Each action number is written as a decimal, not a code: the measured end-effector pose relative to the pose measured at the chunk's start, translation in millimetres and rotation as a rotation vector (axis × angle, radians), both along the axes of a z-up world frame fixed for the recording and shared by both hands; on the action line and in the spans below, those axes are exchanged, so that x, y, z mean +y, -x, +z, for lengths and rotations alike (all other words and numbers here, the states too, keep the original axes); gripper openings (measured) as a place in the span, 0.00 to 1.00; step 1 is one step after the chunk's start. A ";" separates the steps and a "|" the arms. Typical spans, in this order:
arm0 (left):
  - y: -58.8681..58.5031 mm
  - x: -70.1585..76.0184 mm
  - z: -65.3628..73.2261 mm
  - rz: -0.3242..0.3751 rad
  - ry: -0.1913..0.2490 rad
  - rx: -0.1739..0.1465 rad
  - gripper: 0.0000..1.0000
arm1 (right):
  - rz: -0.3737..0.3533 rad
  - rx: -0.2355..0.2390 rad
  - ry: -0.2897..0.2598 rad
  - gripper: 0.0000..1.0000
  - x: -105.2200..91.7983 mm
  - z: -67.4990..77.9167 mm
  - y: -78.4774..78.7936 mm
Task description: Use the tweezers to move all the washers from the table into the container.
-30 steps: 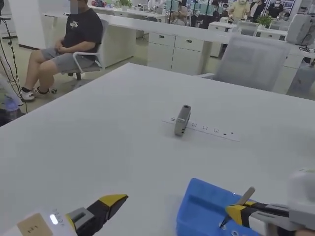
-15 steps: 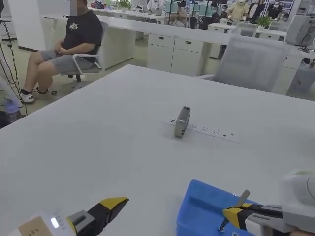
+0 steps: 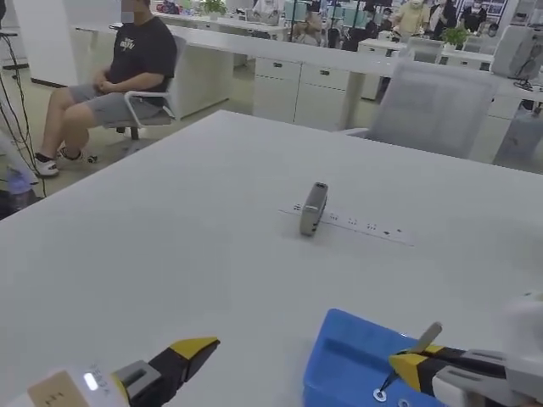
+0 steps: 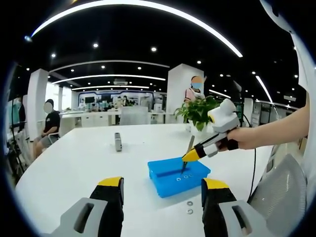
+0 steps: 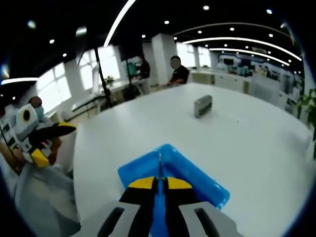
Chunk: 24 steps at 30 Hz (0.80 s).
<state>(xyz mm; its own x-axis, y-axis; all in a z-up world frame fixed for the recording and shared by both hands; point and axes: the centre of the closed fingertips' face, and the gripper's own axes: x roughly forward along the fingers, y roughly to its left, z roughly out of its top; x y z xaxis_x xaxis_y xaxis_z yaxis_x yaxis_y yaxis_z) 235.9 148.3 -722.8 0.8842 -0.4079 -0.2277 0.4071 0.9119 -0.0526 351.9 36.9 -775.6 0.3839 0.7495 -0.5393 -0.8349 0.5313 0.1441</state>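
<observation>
Currently, two washers (image 4: 190, 207) are seen on the white table (image 4: 74, 168) at the lower centre of the left gripper view, just in front of the blue container (image 4: 170, 186). More washers are seen lying inside it. In the head view, a washer (image 3: 379, 394) is seen in the container (image 3: 344, 352) at the bottom edge, right at the tips of the tweezers (image 3: 424, 337). Whether it is pinched cannot be told.

Compared with half a second ago, the tweezers' upper end is found slightly higher and further right. The white body of the right gripper (image 3: 403, 363) is pushed further toward the right edge, and the left gripper (image 3: 199, 346) is placed much as before.

The right gripper's jaws are clamped on the tweezers (image 5: 159, 165), which are pointed down into the container (image 5: 197, 178) at the lower centre of its own view. From the left gripper view, the right gripper (image 4: 190, 157) is seen right of centre, with the tweezers (image 4: 186, 155) slanted over the container.

The left gripper's (image 4: 163, 185) jaws are spread wide, with nothing held between them.

Further up the table, a small grey block (image 3: 314, 208) is stood at the centre of the head view. A seated person (image 3: 119, 76) is seen at the upper left.
</observation>
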 end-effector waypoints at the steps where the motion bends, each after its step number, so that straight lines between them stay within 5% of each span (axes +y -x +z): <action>1: 0.0 -0.1 0.1 0.000 0.000 -0.001 0.63 | 0.001 -0.001 -0.007 0.03 0.4 2.4 2.7; 13: 0.6 -1.0 -0.3 -0.006 -0.002 0.001 0.63 | 0.070 -0.002 -0.059 0.03 14.4 19.6 39.9; 24: 0.7 -0.8 -0.1 -0.005 -0.002 -0.001 0.63 | 0.153 0.072 -0.035 0.03 28.3 -5.4 67.9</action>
<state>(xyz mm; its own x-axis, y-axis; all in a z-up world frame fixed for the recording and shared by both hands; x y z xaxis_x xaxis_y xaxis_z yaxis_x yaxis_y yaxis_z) 235.2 147.4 -722.8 0.8822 -0.4121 -0.2279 0.4118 0.9098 -0.0509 284.0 65.1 -781.0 0.2252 0.8154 -0.5334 -0.8926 0.3921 0.2226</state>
